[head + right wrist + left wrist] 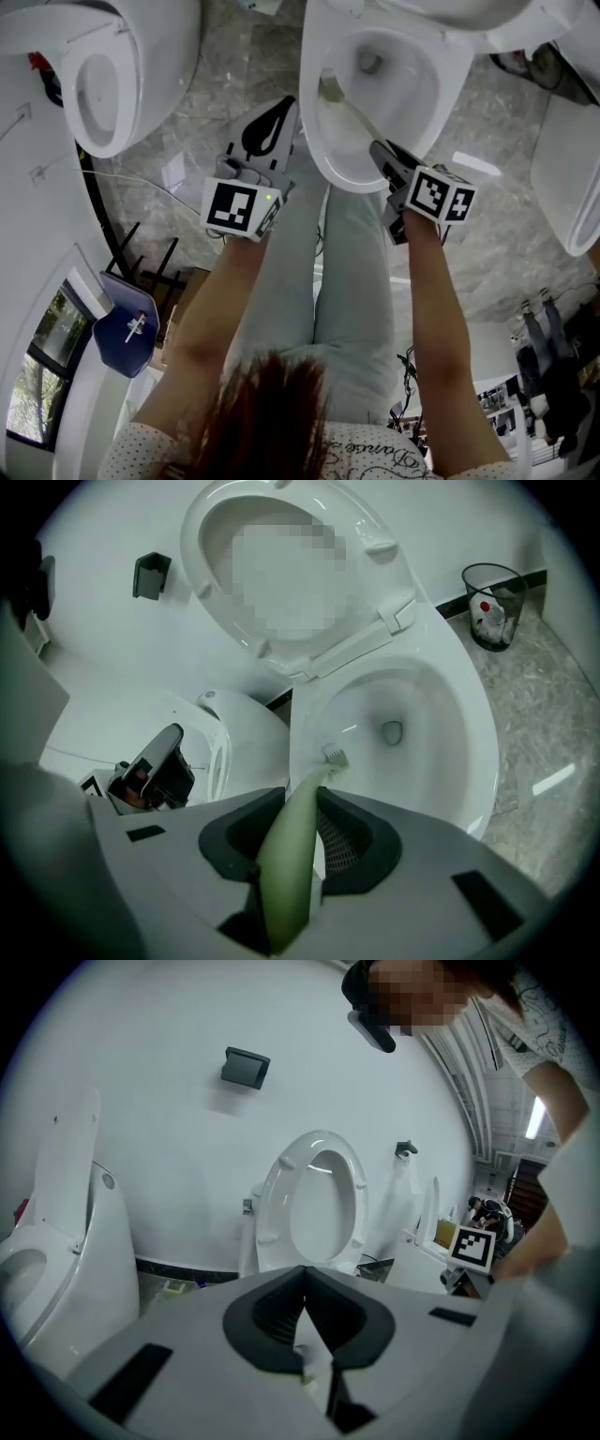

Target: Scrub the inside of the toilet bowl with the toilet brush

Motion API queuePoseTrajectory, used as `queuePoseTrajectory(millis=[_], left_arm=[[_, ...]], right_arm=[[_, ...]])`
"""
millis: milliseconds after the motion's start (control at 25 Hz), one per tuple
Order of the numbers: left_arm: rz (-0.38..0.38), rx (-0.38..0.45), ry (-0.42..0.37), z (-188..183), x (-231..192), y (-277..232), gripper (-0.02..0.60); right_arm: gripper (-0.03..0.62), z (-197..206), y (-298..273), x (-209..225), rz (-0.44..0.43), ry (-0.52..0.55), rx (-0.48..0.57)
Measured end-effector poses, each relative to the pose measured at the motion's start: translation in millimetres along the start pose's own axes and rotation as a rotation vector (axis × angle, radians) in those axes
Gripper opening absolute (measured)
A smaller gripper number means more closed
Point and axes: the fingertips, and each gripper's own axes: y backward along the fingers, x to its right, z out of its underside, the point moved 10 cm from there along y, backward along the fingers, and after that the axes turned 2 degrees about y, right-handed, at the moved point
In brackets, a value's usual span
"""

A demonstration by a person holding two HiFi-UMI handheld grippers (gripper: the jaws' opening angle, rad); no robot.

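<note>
In glossy oval bowl [424, 92], slim green brush [354, 112].

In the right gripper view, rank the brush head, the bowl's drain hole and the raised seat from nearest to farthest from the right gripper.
The right gripper grips the brush handle.
1. Brush head, just ahead, on the bowl's near left wall.
2. Drain hole, deeper in, to the right.
3. Raised seat, upright behind the bowl, at top.

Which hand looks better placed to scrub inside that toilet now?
Right. The right tool is shut on the toilet brush, whose head is inside the toilet bowl. The left tool holds nothing and sits outside the bowl.
</note>
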Motion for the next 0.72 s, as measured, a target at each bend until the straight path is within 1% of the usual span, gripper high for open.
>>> queuePoseTrajectory(millis=[120, 240, 440, 600, 720], left_arm=[[0.003, 0.002, -0.001, -1.2, 0.0, -0.9, 0.003], [0.008, 0.006, -0.005, -2.5, -4.0, -0.6, 0.003], [0.009, 0.005, -0.006, -2.5, -3.4, 0.8, 0.003], [0.011, 0.004, -0.004, -0.5, -0.9, 0.5, 0.003], [0.015, 0.002, -0.003, 0.6, 1.0, -0.4, 0.003]], right_arm=[[0.120, -8.4, -0.7, 3.5, -0.009, -0.018, 0.028], [0.118, -17.5, -5.3, 2.3, -0.026, -0.059, 0.091], [0.118, -25.2, -12.9, -2.5, -0.025, -0.076, 0.181], [0.120, -20.2, -13.7, 4.1, -0.048, -0.127, 0.189], [0.118, -10.4, -9.1, 8.6, -0.057, -0.116, 0.167]])
